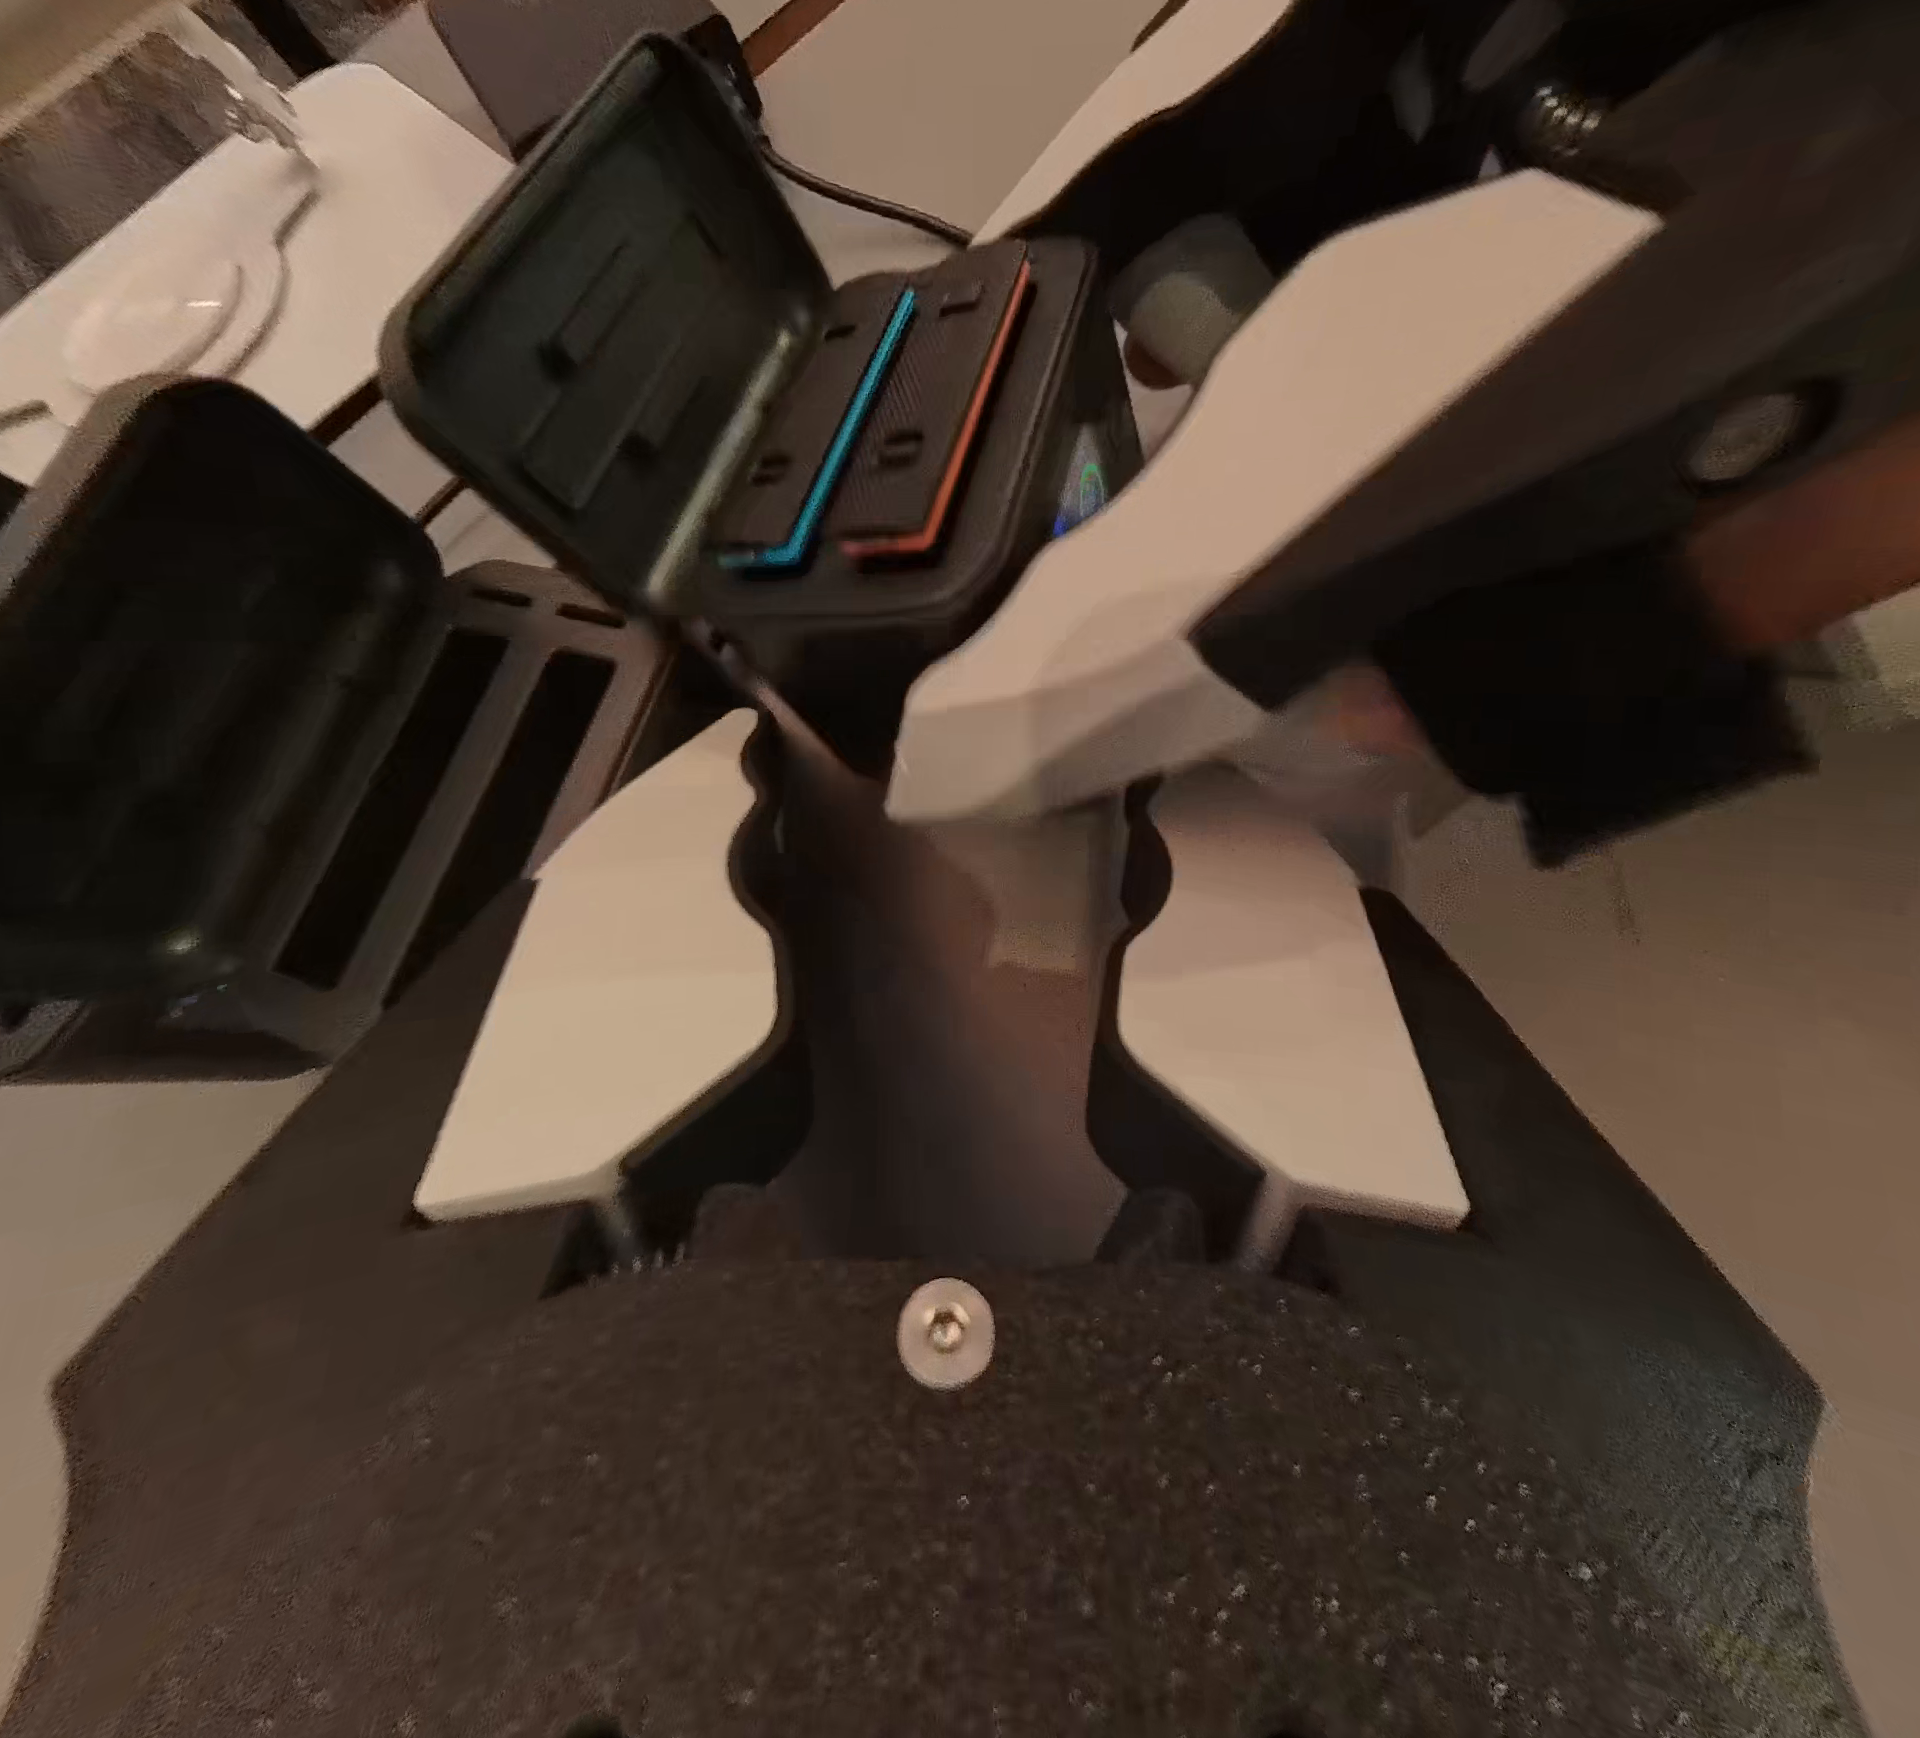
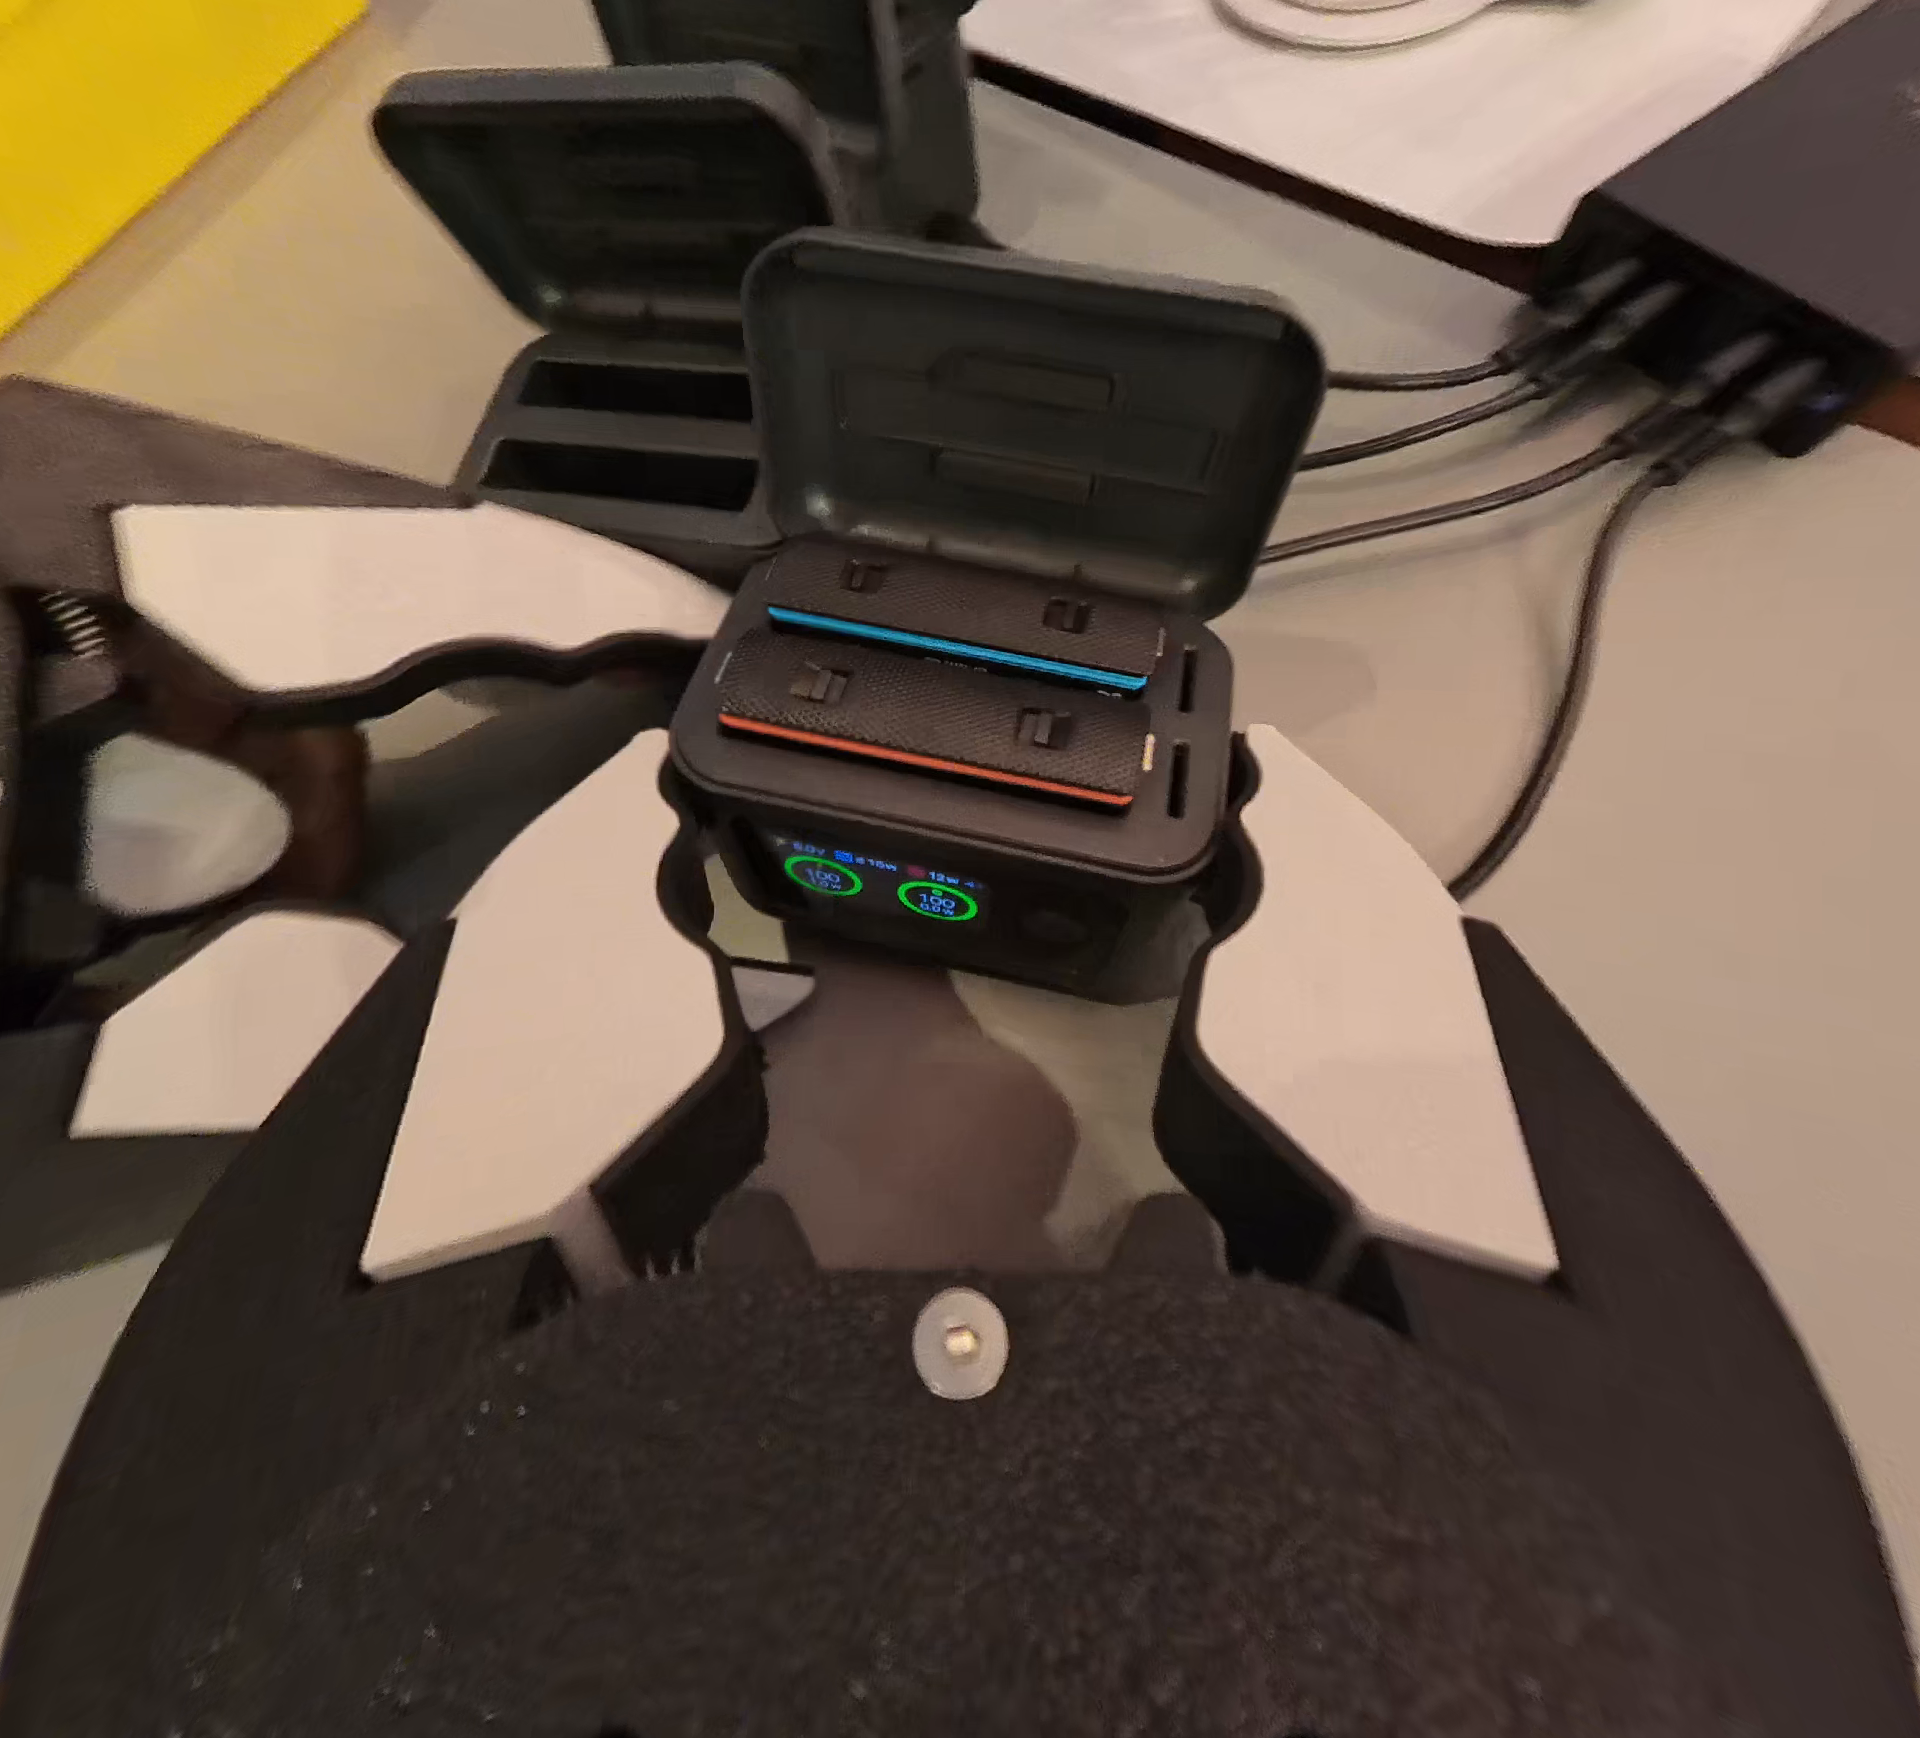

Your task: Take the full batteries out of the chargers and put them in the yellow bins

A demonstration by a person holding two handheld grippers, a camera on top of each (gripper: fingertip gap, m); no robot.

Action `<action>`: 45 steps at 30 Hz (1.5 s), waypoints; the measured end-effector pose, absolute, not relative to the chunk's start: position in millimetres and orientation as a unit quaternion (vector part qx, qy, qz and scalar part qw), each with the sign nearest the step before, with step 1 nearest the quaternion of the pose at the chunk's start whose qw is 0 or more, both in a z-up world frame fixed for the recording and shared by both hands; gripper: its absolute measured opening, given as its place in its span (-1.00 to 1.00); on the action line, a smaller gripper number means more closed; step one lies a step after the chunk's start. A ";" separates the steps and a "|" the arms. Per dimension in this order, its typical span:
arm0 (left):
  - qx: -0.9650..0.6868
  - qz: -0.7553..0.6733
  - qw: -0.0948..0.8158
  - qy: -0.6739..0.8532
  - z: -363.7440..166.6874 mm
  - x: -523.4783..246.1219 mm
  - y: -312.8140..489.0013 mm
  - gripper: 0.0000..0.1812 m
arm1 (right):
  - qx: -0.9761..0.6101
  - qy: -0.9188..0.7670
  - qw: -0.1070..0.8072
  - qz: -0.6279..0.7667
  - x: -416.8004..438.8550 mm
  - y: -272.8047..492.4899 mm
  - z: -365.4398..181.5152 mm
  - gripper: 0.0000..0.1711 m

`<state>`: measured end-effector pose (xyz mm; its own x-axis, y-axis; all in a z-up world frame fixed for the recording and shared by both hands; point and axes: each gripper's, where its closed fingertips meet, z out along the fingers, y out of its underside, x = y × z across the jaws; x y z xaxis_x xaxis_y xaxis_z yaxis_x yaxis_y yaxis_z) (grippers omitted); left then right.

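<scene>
The small black lidded charger (image 2: pixel 951 815), near on the pale desk (image 2: pixel 1558 857), is braced by the right claw (image 2: pixel 956 867). Two stiff, light, textured batteries (image 2: pixel 935 732) are seated inside; the raised long edges are best pinched. The left claw (image 1: pixel 940 805) is held released.

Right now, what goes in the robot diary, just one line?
right gripper: shut on charger | left gripper: open, beside it | batteries: two still inside | yellow bin: far-left
</scene>
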<state>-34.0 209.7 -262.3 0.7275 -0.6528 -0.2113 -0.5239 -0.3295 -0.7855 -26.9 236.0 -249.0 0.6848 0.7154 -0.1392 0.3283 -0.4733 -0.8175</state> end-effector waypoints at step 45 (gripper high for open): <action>-0.843 -0.099 0.418 0.323 -269.2 -35.3 198.7 -0.36 | -0.824 -0.395 0.354 0.201 -29.5 202.9 -223.2 -0.30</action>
<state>-35.3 198.7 -269.2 0.7711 -0.6284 -0.1028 -0.4622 -0.4414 -0.7691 -29.5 202.9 -223.2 0.6076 0.7926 -0.0513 0.5087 -0.4380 -0.7412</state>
